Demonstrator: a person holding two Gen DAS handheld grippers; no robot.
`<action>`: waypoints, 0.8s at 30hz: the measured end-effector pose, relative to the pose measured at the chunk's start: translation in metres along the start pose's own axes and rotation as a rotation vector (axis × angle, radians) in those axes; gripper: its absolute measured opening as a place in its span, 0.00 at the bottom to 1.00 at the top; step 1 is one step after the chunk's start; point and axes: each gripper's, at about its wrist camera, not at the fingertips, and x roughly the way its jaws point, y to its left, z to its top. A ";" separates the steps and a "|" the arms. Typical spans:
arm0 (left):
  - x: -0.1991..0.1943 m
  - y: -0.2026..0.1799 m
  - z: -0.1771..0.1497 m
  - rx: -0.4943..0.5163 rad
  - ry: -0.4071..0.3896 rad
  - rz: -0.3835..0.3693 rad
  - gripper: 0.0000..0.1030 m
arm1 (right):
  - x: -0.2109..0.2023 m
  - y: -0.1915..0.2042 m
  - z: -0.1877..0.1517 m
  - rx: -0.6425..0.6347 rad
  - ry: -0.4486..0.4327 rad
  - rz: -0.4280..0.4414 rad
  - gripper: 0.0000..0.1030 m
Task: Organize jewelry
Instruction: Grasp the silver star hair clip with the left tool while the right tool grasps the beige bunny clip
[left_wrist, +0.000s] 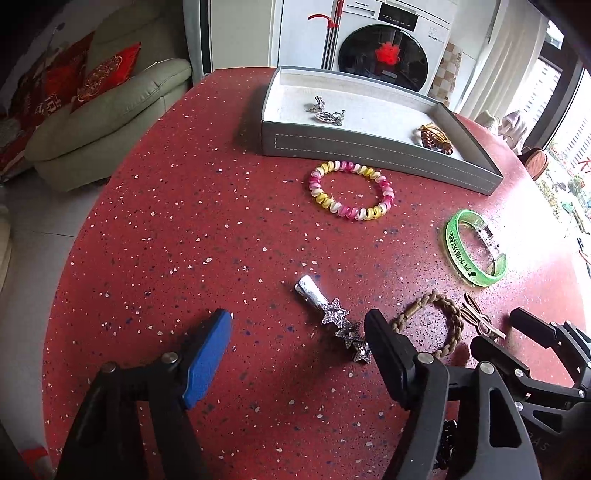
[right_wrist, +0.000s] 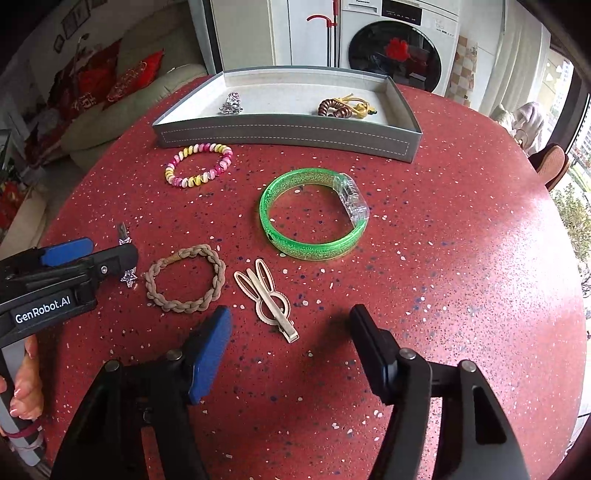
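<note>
Here, 3 bracelets and 2 hair clips on the table, both claws part-open, empty.

Bare table right, tray behind

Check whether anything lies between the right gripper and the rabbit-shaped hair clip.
Nothing visible does. The right gripper is open, with the rabbit hair clip on bare table just ahead of its fingers; the braided band lies off to the side.
</note>
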 end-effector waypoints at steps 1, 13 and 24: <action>-0.001 -0.002 0.000 0.013 -0.005 0.007 0.71 | 0.000 0.002 0.000 -0.013 0.001 -0.013 0.58; -0.009 0.015 -0.007 0.070 -0.030 -0.099 0.40 | -0.005 0.006 -0.001 -0.008 -0.005 0.013 0.09; -0.029 0.016 -0.002 0.124 -0.075 -0.168 0.40 | -0.031 -0.017 -0.001 0.119 -0.062 0.109 0.09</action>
